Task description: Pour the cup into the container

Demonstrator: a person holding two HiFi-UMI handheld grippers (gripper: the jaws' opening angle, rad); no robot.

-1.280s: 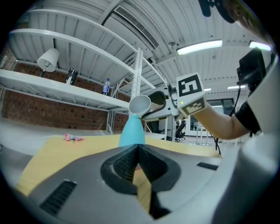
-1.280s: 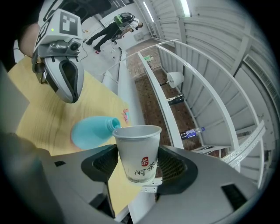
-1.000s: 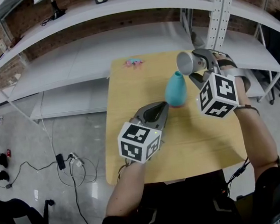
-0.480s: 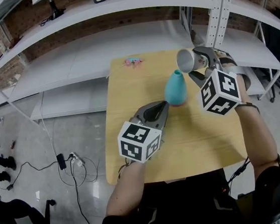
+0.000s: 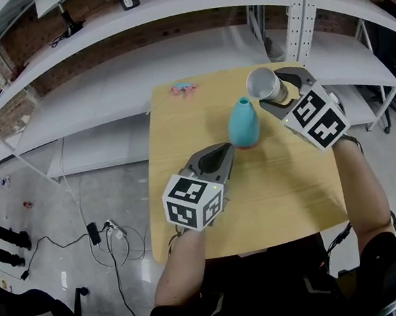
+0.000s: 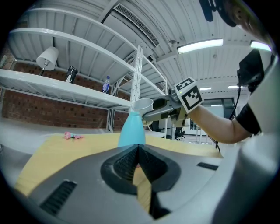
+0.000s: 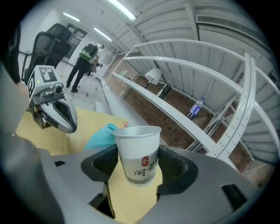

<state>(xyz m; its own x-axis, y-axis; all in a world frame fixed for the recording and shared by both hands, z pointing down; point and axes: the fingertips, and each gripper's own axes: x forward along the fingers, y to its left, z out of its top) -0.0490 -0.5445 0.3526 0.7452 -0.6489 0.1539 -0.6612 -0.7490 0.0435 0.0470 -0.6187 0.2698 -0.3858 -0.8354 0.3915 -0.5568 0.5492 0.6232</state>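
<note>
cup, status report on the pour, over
Right tongs shut on paper cup, raised beside teal container mouth. Left tongs shut, empty, pointing at container base. Nothing between cup and mouth.

The cup (image 7: 139, 153) is white with red-and-black print, the container (image 5: 243, 123) turquoise, the table (image 5: 287, 185) pale yellow.

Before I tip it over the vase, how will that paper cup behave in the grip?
The paper cup looks thin-walled, so it probably crushes if the right tool squeezes harder. Its smooth, tapered sides may let it slip when tilted.
</note>
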